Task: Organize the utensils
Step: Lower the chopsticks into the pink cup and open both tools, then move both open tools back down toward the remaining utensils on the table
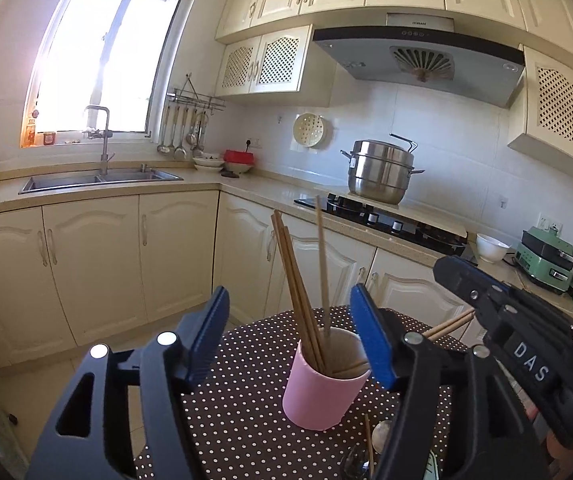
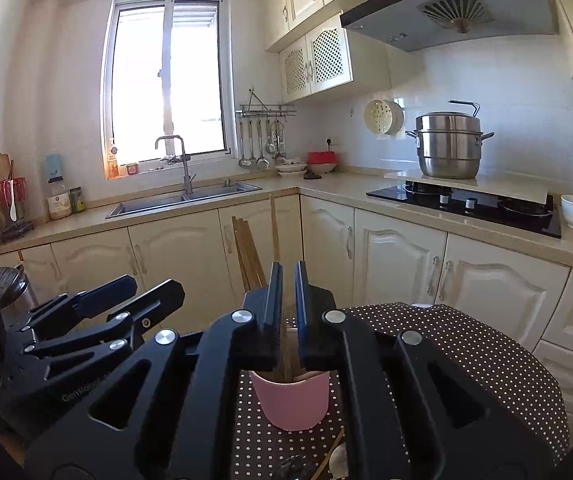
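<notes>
In the left wrist view, a pink cup is seen standing on a polka-dot tablecloth, just beyond the left gripper. That gripper's blue-padded fingers are spread apart, one at 9 o'clock and one at 3 o'clock of the cup's rim, with nothing pressed between them. Wooden chopsticks are propped in the cup, leaning toward 11 and 12 o'clock. At 3 o'clock of the cup, the right gripper is seen from the side, with another pair of chopsticks showing just below it. A loose chopstick and a spoon lie on the cloth at 5 o'clock of the cup. A steel pot sits on the stove at 1 o'clock.

In the right wrist view, the right gripper is held directly above the pink cup, its fingers drawn nearly together and closed on a chopstick whose lower end is inside the cup. More chopsticks rise behind the fingers at 11 o'clock. The left gripper is visible at 9 o'clock, its fingers parted. The sink lies under the window at 11 o'clock.
</notes>
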{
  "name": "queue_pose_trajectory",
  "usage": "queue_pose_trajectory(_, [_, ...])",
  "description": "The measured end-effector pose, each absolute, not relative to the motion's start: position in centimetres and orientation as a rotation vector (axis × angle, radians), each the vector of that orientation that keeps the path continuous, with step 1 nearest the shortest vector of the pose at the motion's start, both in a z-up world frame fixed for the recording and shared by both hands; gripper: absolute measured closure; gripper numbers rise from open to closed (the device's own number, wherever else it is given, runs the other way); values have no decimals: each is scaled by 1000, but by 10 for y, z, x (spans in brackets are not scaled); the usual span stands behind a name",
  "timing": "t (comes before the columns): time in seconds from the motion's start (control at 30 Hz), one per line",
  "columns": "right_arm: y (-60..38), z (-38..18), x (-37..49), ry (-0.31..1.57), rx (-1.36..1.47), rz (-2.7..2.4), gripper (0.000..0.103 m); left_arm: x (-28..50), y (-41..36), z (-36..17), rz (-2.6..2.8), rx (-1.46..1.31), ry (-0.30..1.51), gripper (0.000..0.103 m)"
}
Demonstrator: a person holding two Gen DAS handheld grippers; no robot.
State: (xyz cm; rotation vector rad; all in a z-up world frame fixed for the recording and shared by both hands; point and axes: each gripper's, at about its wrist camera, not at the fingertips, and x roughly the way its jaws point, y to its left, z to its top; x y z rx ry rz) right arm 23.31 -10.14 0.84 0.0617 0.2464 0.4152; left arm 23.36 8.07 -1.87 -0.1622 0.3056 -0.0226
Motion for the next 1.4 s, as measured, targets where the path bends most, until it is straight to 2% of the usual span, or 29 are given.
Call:
queue_pose_trajectory(0.1, [-105, 16, 223, 230, 68, 413, 91, 222, 80, -14, -29, -157, 298, 36])
queue_pose_trajectory(0.17, [-109, 20, 217, 222, 74, 404, 77, 216, 80, -10, -39, -160, 295, 34])
queue_pose_trajectory(0.2, [-111, 21, 213, 217, 78, 396, 64, 212, 80, -10, -43, -164, 295, 33])
queue_pose_trajectory(0.23, [-113, 22, 210, 214, 81, 382, 62, 208, 81, -9, -49, -167, 298, 32])
queue_pose_trajectory(0.5, [-135, 12, 183, 266, 84, 335, 58, 191, 72, -15, -98, -167, 382, 30])
queue_pose_trajectory(0.67, [-150, -9, 175, 344, 88, 309, 56, 200, 61, -44, -156, -142, 567, 30])
queue_pose_trajectory(1.0, [-167, -100, 193, 782, 89, 256, 46, 226, 37, -138, -199, -64, 963, 30])
queue_pose_trajectory(1.13, [-166, -136, 194, 921, 67, 245, 46, 226, 30, -158, -197, -16, 1018, 30])
queue_pose_trajectory(1.4, [-149, -161, 192, 1034, 12, 281, 46, 232, 25, -175, -156, 22, 1060, 30])
